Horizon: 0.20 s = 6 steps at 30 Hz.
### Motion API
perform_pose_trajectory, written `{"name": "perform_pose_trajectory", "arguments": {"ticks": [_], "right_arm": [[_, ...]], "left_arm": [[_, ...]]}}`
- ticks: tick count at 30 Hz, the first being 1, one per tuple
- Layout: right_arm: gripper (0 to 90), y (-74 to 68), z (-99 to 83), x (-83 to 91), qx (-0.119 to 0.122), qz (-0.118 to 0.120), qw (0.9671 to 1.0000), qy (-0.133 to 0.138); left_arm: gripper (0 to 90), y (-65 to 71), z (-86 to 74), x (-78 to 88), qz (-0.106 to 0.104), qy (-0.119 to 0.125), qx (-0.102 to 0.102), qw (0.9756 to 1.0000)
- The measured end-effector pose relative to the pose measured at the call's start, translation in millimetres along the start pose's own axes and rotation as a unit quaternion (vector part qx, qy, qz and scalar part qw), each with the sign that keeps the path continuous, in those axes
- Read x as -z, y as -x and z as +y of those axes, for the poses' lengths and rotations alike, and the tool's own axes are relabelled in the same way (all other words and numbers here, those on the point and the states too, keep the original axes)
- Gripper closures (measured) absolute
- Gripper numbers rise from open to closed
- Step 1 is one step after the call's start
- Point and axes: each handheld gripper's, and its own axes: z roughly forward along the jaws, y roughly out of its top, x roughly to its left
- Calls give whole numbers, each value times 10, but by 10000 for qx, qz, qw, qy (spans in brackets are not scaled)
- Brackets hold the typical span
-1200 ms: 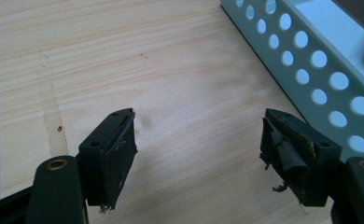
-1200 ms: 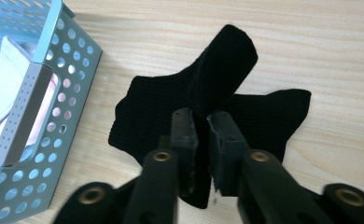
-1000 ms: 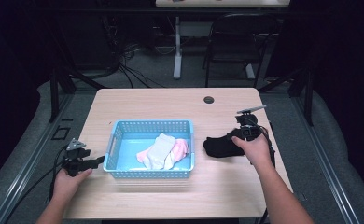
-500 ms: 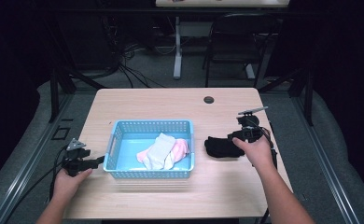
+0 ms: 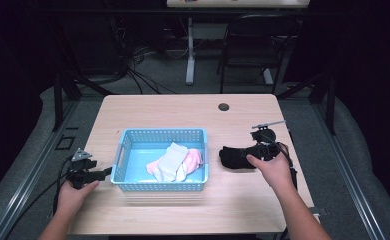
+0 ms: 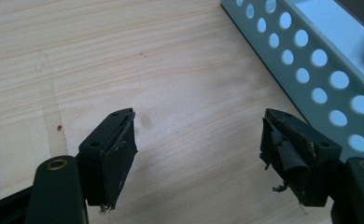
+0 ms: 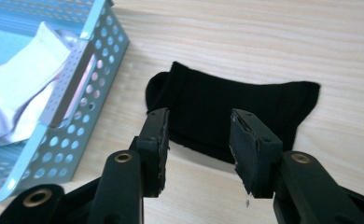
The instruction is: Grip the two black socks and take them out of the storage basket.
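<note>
Right gripper (image 7: 198, 149) jaws spread apart, nothing pinched; they have just been opening, and the black sock (image 7: 236, 109) lies flat on the table (image 7: 245, 32) with its near edge in the gap between the pads, not pressed by either. In the high view the right gripper (image 5: 243, 156) sits at the sock's (image 5: 232, 157) right end, held low by the right hand (image 5: 270, 167), cable trailing off behind. The sock is just beside the right wall of the blue basket (image 5: 125, 150), apart from it, on bare wood. Left gripper (image 6: 199, 149) jaws also wide apart and empty, pads worn and frayed, pointing over bare tabletop with the basket's (image 6: 311, 60) perforated wall close on one side. In the high view the left gripper (image 5: 103, 173) rests near the basket's left end, in the left hand (image 5: 73, 192). Inside the basket: a white sock (image 5: 170, 161) lying over a pink sock (image 5: 194, 159), right of centre. A small dark round grommet (image 5: 223, 106) sits near the table's far edge.
</note>
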Motion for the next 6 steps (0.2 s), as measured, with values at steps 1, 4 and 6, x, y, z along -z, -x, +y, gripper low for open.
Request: {"name": "perform_pose_trajectory", "arguments": {"ticks": [1,4,6], "right_arm": [[574,-2,-16,-6,5,7,10000,9],[573,13,-69,-45,-33,-2,10000,12],[568,47,-93,-80,-121,1,9999,3]], "left_arm": [[265,0,0,0,-1,-2,-1,10000],[265,3,0,-3,-7,-8,4,10000],[265,2,1,-1,-6,-11,1,10000]]}}
